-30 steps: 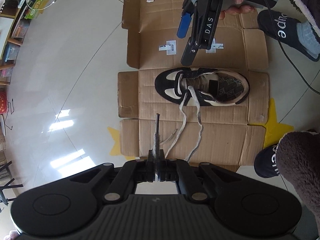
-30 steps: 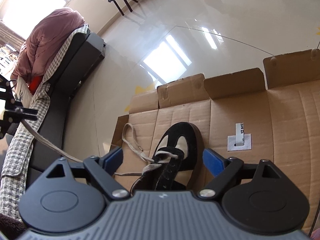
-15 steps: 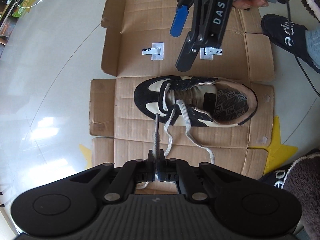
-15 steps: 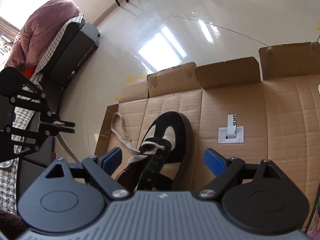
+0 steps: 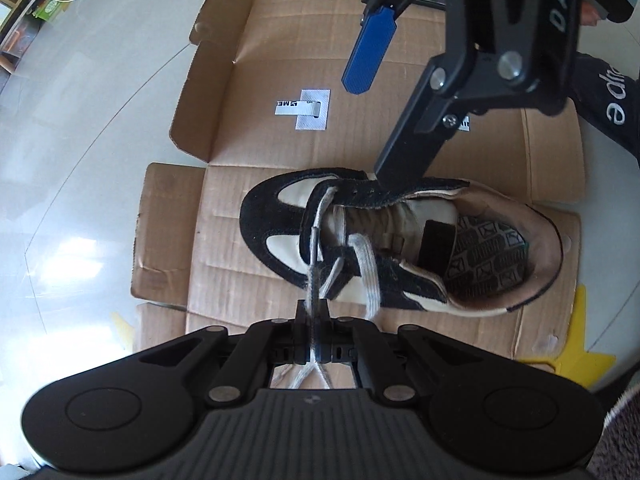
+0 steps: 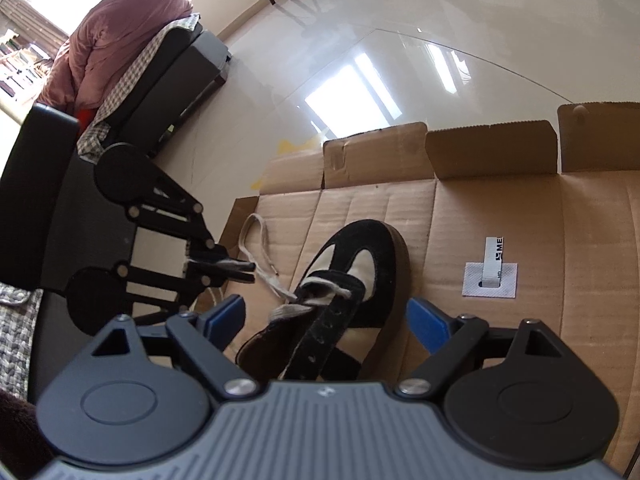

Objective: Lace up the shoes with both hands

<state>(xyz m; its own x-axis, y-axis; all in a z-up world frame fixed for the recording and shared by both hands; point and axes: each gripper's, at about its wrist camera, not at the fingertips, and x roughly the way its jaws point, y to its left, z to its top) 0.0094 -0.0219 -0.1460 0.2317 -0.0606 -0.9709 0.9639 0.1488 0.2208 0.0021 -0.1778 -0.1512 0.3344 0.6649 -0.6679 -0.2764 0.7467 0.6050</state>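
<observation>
A black and cream shoe [image 5: 404,240] lies on its sole on flattened cardboard [image 5: 260,80], toe to the left in the left wrist view. My left gripper [image 5: 313,314] is shut on the grey lace [image 5: 314,256], whose stiff tip sticks out over the eyelets near the toe. Slack lace [image 5: 368,276] loops off the shoe's near side. My right gripper [image 6: 328,320] straddles the shoe [image 6: 360,264] with its jaws closing. Its blue pads [image 6: 228,316] stand clear of the black eyelet flap [image 6: 320,340] between them. In the right wrist view, the left gripper [image 6: 244,272] hangs just left of the toe.
A person's slippered foot [image 5: 608,100] rests at the cardboard's right edge. White tape patches [image 5: 308,110] are stuck to the board. A sofa with a pink blanket [image 6: 120,40] stands beyond the shiny floor. Loose lace [image 6: 256,236] lies on the cardboard left of the toe.
My left gripper has sunk toward the shoe with the lace, its tip now over the toe eyelets. The right gripper stayed over the shoe, its jaws a little narrower.
</observation>
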